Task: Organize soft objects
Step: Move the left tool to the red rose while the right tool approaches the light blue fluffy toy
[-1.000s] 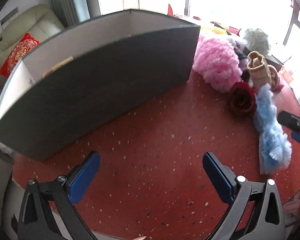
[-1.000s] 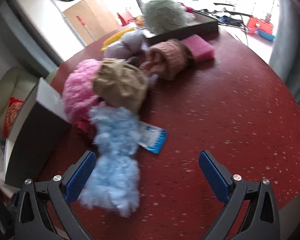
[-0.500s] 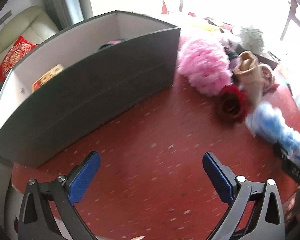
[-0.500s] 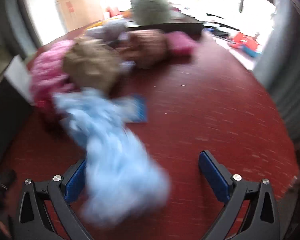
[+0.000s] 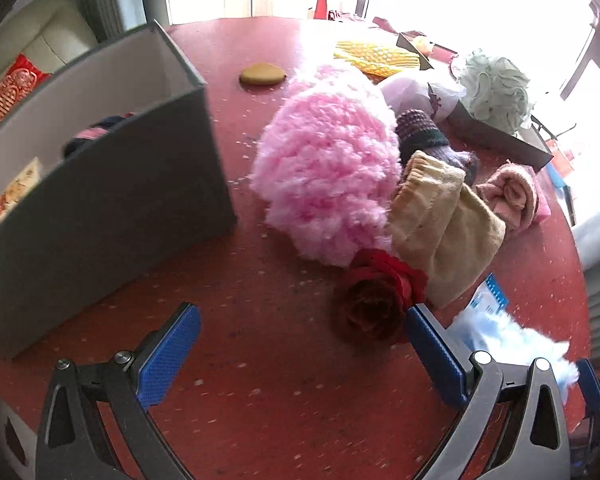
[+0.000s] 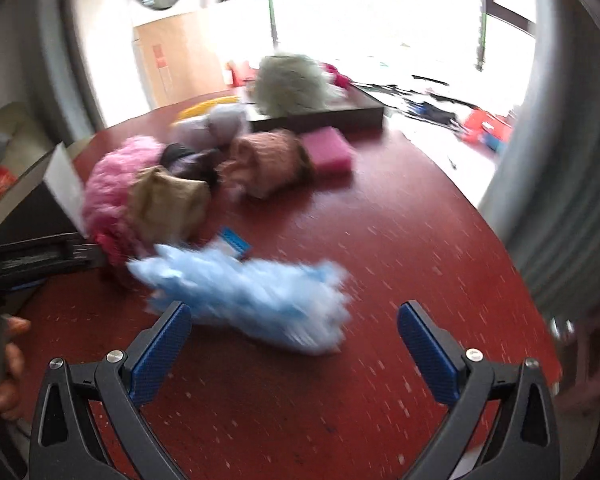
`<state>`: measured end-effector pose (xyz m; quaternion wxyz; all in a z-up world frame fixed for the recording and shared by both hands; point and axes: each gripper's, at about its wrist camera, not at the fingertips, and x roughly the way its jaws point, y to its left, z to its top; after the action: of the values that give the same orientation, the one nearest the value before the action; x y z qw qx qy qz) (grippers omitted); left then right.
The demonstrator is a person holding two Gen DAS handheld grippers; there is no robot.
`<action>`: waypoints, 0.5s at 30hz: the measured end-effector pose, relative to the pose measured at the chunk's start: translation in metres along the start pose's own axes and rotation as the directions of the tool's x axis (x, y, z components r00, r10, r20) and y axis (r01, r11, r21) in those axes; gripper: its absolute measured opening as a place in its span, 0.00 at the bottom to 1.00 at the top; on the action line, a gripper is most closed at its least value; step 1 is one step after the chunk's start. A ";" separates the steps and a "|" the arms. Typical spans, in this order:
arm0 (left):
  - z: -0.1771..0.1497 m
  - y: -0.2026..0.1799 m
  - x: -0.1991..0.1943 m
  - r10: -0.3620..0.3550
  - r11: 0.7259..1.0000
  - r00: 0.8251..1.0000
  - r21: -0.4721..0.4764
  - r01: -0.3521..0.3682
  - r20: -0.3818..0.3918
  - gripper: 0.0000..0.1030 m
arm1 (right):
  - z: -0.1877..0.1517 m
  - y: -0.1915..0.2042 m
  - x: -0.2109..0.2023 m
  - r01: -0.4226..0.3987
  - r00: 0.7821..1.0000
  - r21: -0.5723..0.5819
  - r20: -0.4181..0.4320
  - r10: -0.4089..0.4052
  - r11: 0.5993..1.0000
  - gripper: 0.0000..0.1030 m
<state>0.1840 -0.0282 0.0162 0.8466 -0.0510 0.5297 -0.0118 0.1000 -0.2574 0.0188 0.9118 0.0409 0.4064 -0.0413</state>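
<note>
Ahead-left of our left gripper [image 5: 300, 356] we see the box [image 5: 112, 200], ahead-right the fluffy bundle [image 5: 324, 176], with the fabric flower [image 5: 376, 300] just before its right finger [image 5: 432, 352], on the table [image 5: 268, 384].

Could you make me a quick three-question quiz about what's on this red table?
1. True or false: both grippers are open and hold nothing.
2. What lies nearest the right gripper? A) pink sponge B) light blue fluffy thing C) green pouf
3. What colour is the rose by the left gripper?

Key: 1 true; 2 B; 3 red.
</note>
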 end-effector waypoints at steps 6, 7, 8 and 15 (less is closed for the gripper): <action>0.006 -0.015 0.014 0.002 1.000 1.000 -0.013 -0.002 0.000 1.00 | 0.015 0.020 0.020 -0.095 0.995 -0.229 -0.038 0.089 0.969 1.00; 0.007 -0.016 0.015 0.001 1.000 1.000 -0.016 -0.001 -0.003 1.00 | 0.016 0.022 0.023 -0.107 0.994 -0.249 -0.047 0.098 0.962 1.00; 0.008 -0.018 0.017 0.000 1.000 1.000 -0.021 0.000 -0.006 1.00 | 0.017 0.023 0.026 -0.125 0.992 -0.264 -0.060 0.114 0.956 1.00; 0.017 -0.032 0.034 -0.006 0.999 0.999 -0.043 0.005 -0.044 0.79 | 0.016 0.015 0.056 -0.216 0.968 -0.183 -0.168 0.186 0.959 0.69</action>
<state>0.2150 -0.0612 -0.0041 0.8333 -0.0703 0.5483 -0.0039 0.1509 -0.2461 -0.0113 0.8777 -0.0068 0.4694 0.0960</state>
